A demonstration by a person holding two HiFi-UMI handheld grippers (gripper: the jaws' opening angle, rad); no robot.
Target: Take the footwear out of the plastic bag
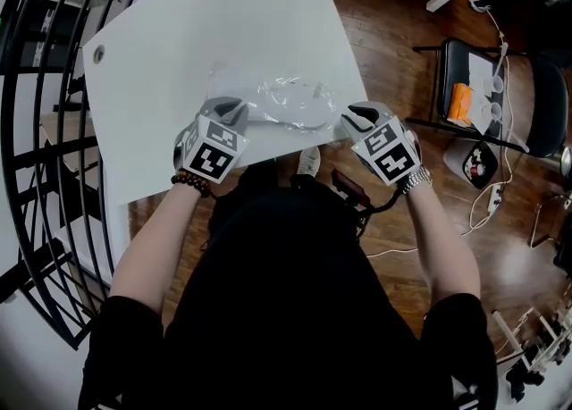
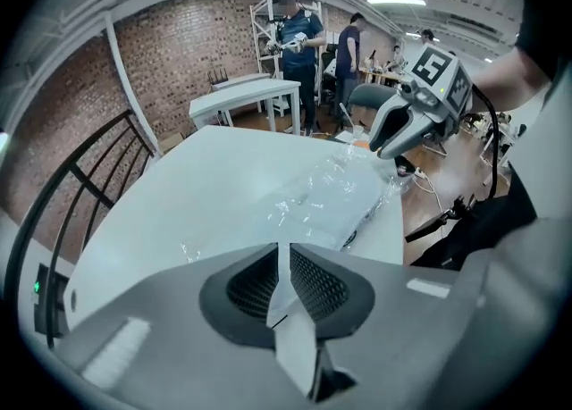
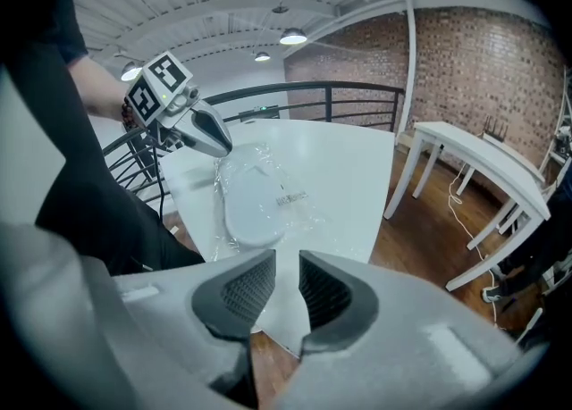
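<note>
A clear plastic bag (image 1: 277, 103) lies near the front edge of the white table (image 1: 223, 24), with a white shoe (image 3: 250, 198) inside it, sole side showing. My left gripper (image 1: 234, 112) hovers at the bag's left end, jaws a narrow slit apart with nothing between them (image 2: 284, 252). My right gripper (image 1: 357, 116) sits at the bag's right end by the table corner, jaws a little apart and empty (image 3: 286, 261). Neither touches the bag (image 2: 331, 194) as far as I can see.
A black curved railing (image 1: 36, 131) runs along the table's left side. A black chair (image 1: 483, 96) with an orange item stands on the wooden floor to the right, among cables. Another white table (image 3: 474, 167) and people (image 2: 290, 33) are farther off.
</note>
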